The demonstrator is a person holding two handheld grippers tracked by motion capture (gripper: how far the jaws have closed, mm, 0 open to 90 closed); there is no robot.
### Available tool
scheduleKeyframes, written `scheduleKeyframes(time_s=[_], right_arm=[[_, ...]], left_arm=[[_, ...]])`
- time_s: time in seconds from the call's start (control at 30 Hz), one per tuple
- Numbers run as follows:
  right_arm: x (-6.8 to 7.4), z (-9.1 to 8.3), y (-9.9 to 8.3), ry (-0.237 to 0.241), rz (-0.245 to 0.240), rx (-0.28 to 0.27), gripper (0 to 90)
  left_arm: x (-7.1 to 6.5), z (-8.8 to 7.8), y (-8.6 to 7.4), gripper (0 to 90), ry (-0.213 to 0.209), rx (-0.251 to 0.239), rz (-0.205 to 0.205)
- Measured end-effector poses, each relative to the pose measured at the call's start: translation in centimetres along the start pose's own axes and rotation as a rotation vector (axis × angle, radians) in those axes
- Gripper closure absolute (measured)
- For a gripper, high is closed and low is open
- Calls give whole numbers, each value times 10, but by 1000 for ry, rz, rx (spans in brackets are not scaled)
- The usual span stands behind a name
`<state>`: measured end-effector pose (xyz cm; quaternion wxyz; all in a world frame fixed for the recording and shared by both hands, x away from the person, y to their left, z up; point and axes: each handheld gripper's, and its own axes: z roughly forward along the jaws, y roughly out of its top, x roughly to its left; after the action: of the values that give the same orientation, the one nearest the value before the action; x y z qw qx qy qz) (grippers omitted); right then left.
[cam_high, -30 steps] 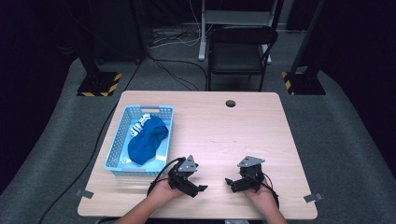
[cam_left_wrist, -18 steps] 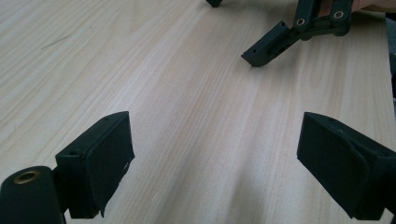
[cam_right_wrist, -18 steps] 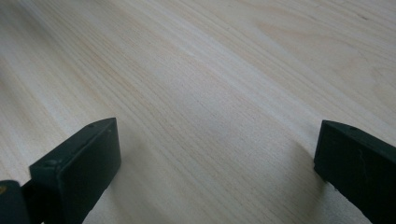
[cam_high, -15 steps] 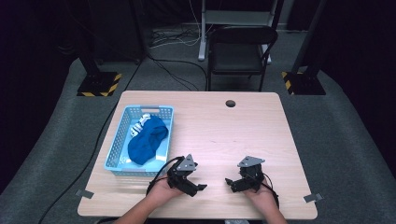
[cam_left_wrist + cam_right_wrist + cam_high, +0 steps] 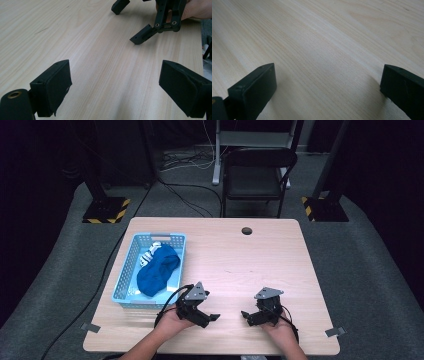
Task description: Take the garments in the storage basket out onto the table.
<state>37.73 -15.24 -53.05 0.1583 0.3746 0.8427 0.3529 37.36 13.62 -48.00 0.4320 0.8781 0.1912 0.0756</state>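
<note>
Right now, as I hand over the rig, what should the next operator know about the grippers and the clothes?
Left gripper: open, holding nothing, low over the table near its front edge.
Right gripper: open, holding nothing, beside it; the two point toward each other.
Basket: light blue, on the table's left side, just beyond the left gripper.
Blue cloth: bunched inside the basket, with a striped black-and-white piece at its far end.
Done: nothing has been taken out onto the table.
Left: probably reach into the basket for the cloth; the left gripper is nearer.
</note>
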Motion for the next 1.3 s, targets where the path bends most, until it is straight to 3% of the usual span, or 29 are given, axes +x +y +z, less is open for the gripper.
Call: scheduleKeyframes(time_s=[1.3], right_arm=[[0, 0, 0, 0, 0, 0, 0]], left_arm=[[17, -30, 4, 105, 68, -65, -35]])
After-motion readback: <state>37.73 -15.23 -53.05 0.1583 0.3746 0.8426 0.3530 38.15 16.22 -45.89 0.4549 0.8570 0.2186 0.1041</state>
